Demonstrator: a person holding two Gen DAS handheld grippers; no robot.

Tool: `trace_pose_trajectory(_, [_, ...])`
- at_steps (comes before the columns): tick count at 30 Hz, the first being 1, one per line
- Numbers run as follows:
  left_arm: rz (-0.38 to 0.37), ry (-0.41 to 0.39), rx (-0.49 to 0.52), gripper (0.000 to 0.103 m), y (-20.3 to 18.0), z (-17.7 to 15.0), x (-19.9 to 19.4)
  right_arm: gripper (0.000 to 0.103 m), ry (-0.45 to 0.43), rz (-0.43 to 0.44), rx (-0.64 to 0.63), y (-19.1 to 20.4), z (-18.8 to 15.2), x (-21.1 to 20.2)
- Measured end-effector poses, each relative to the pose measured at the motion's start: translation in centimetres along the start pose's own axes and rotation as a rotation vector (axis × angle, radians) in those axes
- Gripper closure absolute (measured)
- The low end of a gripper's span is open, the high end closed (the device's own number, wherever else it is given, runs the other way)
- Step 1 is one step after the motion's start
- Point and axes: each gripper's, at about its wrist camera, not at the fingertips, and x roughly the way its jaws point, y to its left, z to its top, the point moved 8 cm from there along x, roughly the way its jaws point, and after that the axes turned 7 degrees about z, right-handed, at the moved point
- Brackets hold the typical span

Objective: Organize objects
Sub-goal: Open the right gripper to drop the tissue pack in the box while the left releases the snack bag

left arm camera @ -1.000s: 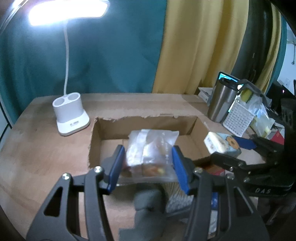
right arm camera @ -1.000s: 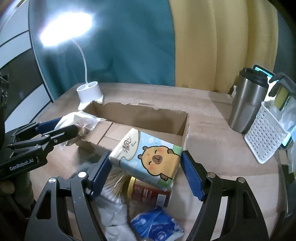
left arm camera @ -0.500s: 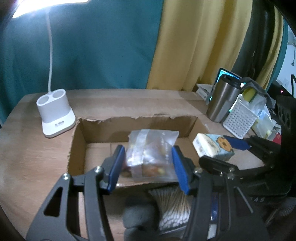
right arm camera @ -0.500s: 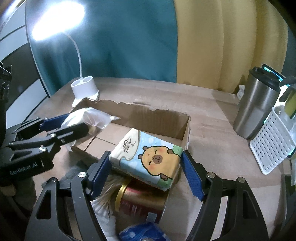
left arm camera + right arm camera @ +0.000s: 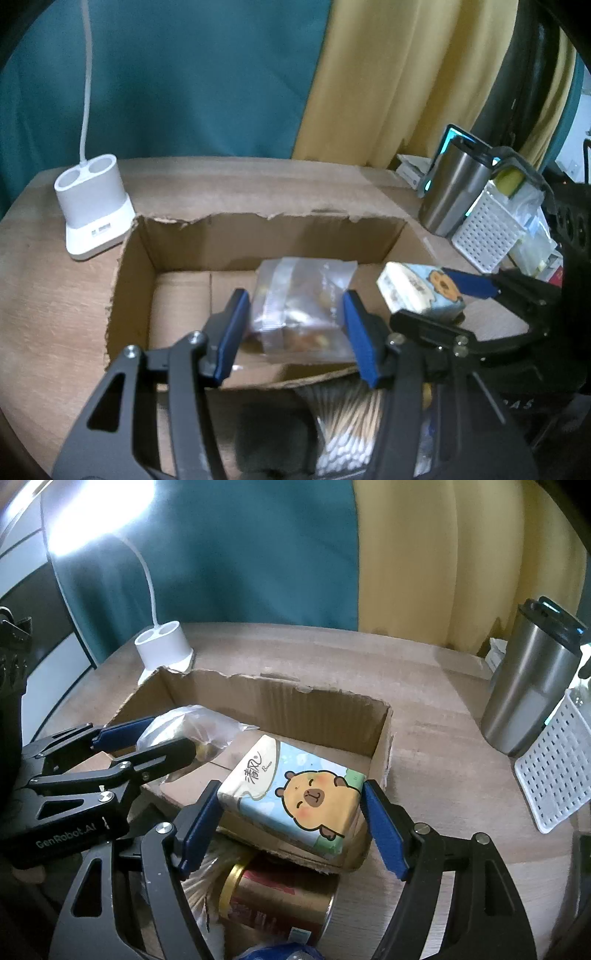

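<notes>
An open cardboard box (image 5: 266,232) (image 5: 280,698) sits on the wooden table. My left gripper (image 5: 297,328) is shut on a clear plastic bag of snacks (image 5: 303,306) and holds it over the box's near side; the bag also shows in the right wrist view (image 5: 192,725). My right gripper (image 5: 290,819) is shut on a tissue pack with a cartoon capybara (image 5: 295,790) and holds it over the box's near right corner; the pack also shows in the left wrist view (image 5: 417,291).
A white lamp base (image 5: 92,206) (image 5: 164,646) stands left of the box. A steel tumbler (image 5: 452,195) (image 5: 528,690) and a white perforated basket (image 5: 487,229) (image 5: 554,768) stand to the right. A gold can (image 5: 277,901), cotton swabs (image 5: 351,424) and a dark cloth (image 5: 273,439) lie in front of the box.
Both grippers have moved forward toward the box with their loads. The bag and the tissue pack now hang over the box's near part.
</notes>
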Motion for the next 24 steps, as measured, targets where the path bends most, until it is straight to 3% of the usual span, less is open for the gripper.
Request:
trace_pose_trajectory(7, [0.003, 0.024, 0.006, 0.049, -0.2, -0.6, 0.9, 0.024, 0.004, 0.007, -0.015, 0.2, 0.0, 0.3])
trace_pose_trajectory(11, [0.007, 0.027, 0.005, 0.049, -0.2, -0.7, 1.1, 0.017, -0.017, 0.010, -0.019, 0.3, 0.1, -0.2])
trace_pose_trajectory(24, [-0.003, 0.062, 0.032, 0.049, -1.9, -1.1, 2.5, 0.016, -0.052, -0.047, 0.040, -2.1, -0.1, -1.6])
